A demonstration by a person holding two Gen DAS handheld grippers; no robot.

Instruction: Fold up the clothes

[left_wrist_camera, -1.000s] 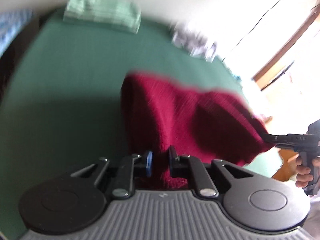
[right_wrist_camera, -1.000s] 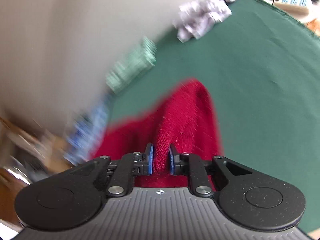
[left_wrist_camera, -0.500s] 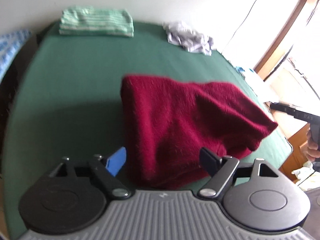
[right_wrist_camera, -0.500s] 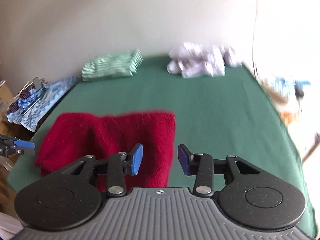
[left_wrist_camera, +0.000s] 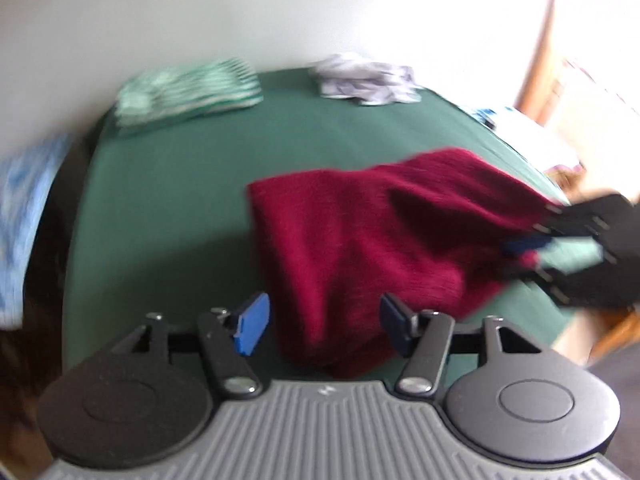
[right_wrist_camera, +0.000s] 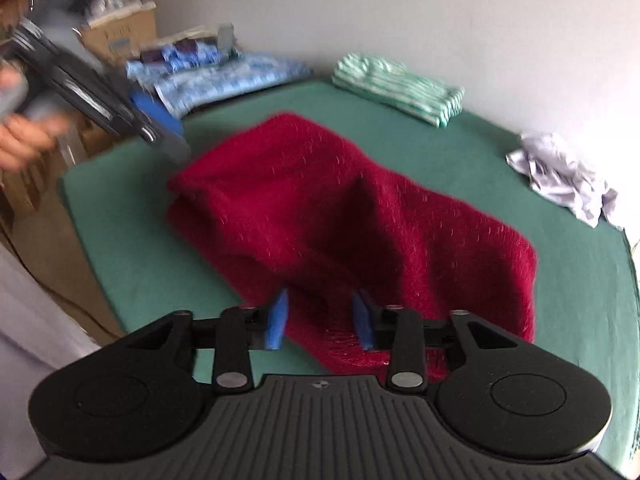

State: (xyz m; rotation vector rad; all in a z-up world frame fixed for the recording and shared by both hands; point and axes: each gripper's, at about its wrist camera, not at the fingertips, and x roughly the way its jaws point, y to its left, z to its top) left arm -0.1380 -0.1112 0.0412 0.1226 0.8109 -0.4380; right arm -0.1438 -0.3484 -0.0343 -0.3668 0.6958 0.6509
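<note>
From the left wrist view, a blue patterned cloth point(left_wrist_camera: 24, 216) sits blurred at the far left edge, off the green surface point(left_wrist_camera: 168, 200). At the back lies a folded green-and-white striped garment point(left_wrist_camera: 188, 94), and to its right a crumpled pale garment point(left_wrist_camera: 364, 82). The dark red knitted sweater point(left_wrist_camera: 360, 240) lies in a loose heap on the near part of the surface. The left tongs point(left_wrist_camera: 322, 322) hang over its near edge with their jaws apart and closing; the knit shows between the blue pads without being pressed. At the right edge the right tongs point(left_wrist_camera: 532, 246) meet the sweater's far corner, too blurred to tell any contact.

From the right wrist view, a hand point(right_wrist_camera: 22, 140) carries the left tongs point(right_wrist_camera: 168, 132) near the sweater's point(right_wrist_camera: 320, 208) left end. The right tongs point(right_wrist_camera: 320, 316) are also unclenched and closing, straddling a fold of red knit that neither pad squeezes.
</note>
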